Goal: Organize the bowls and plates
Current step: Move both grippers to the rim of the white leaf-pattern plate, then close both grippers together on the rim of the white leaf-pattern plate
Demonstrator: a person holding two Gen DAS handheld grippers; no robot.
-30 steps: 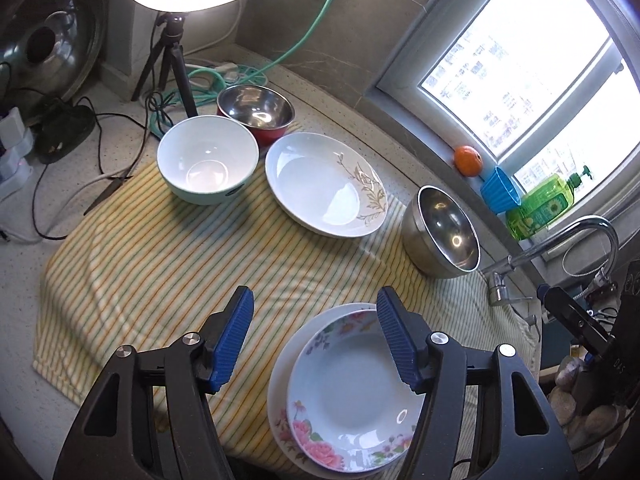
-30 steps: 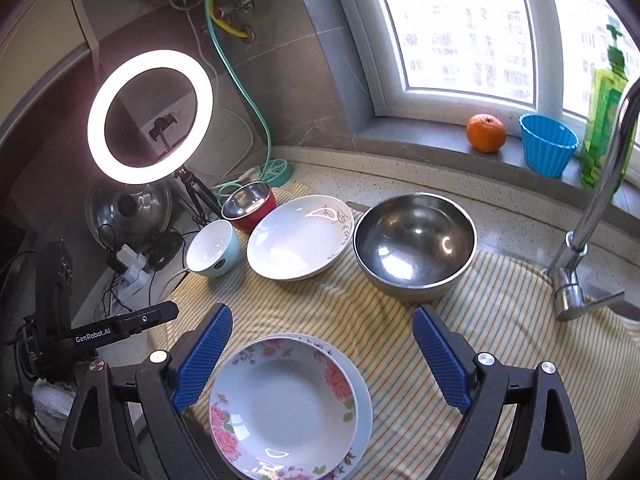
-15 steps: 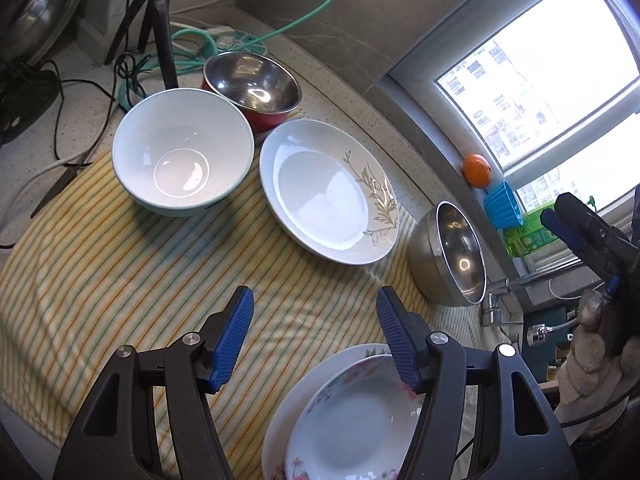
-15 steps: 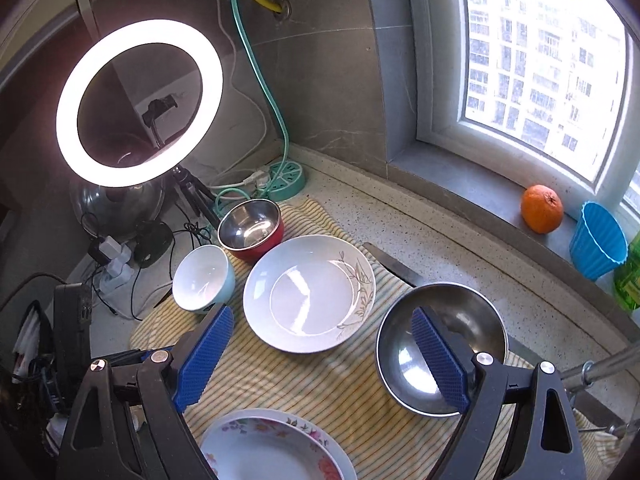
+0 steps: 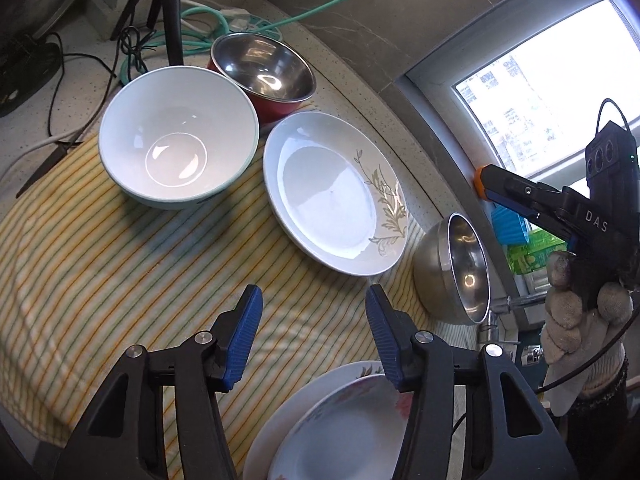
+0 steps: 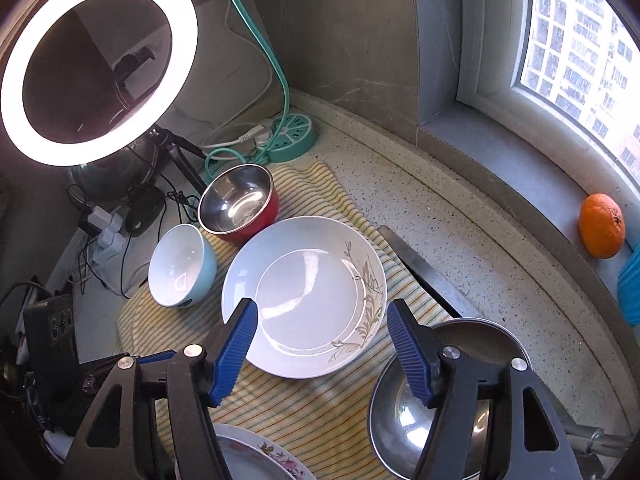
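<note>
White bowl (image 5: pixel 176 152), steel-lined red bowl (image 5: pixel 264 72), leaf-patterned plate (image 6: pixel 304 296) and steel bowl (image 6: pixel 436 404) stand empty; left gripper (image 5: pixel 312 336) and right gripper (image 6: pixel 320 344) jaws closing on nothing.

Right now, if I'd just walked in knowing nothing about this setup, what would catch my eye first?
Probably the glowing ring light at the back left, shining over a striped cloth laid with dishes. In the cloth's middle lies a white plate with a leaf pattern; a blue-and-white bowl and a red steel-lined bowl sit behind it. A bright orange rests on the windowsill at the right.
</note>
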